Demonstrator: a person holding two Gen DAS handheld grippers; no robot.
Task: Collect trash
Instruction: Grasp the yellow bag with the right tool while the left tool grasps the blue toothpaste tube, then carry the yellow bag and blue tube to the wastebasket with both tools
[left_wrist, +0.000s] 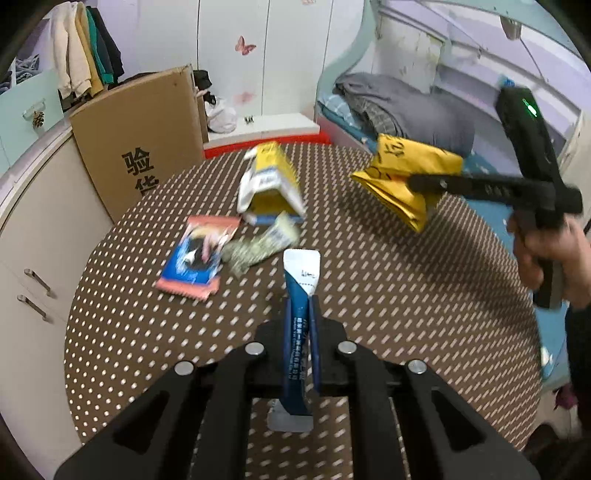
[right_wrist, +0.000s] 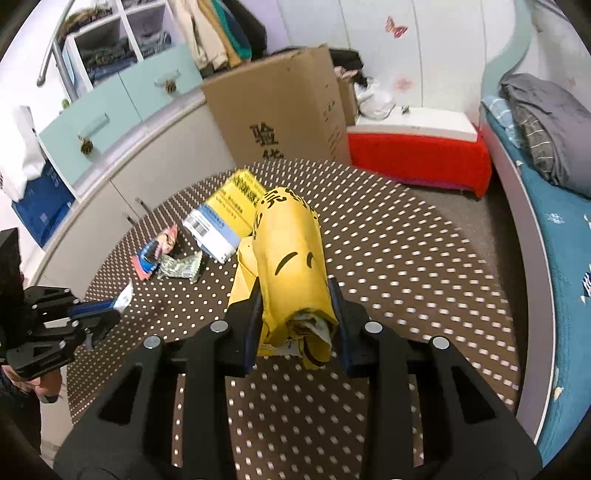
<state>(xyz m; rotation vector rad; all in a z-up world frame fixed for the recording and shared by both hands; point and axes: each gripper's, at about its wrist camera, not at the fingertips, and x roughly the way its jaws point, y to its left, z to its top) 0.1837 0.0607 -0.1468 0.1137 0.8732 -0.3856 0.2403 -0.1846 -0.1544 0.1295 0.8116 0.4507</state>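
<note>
The left claw (left_wrist: 300, 306) is clamped on a slim blue-and-white foil sachet (left_wrist: 301, 295), held above the brown white-dotted desk (left_wrist: 406, 295). The right claw (right_wrist: 295, 295) grips a crumpled yellow paper bag (right_wrist: 291, 258), lifted clear; a yellow-and-white carton (left_wrist: 269, 184) and two flat snack wrappers (left_wrist: 195, 258) lie on the desk.

A crumpled yellow wrapper (right_wrist: 291, 273) and a thin blue sachet (left_wrist: 301, 314) hung above the dotted table (left_wrist: 369, 277); a yellow box (left_wrist: 271, 184), an orange-edged packet (left_wrist: 195, 258) and a greenish wrapper (left_wrist: 258, 247) lay on it

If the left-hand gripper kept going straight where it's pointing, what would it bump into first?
Probably the silvery green wrapper on the dotted table, just ahead of the blue sachet that the left gripper holds; depth is uncertain.
</note>
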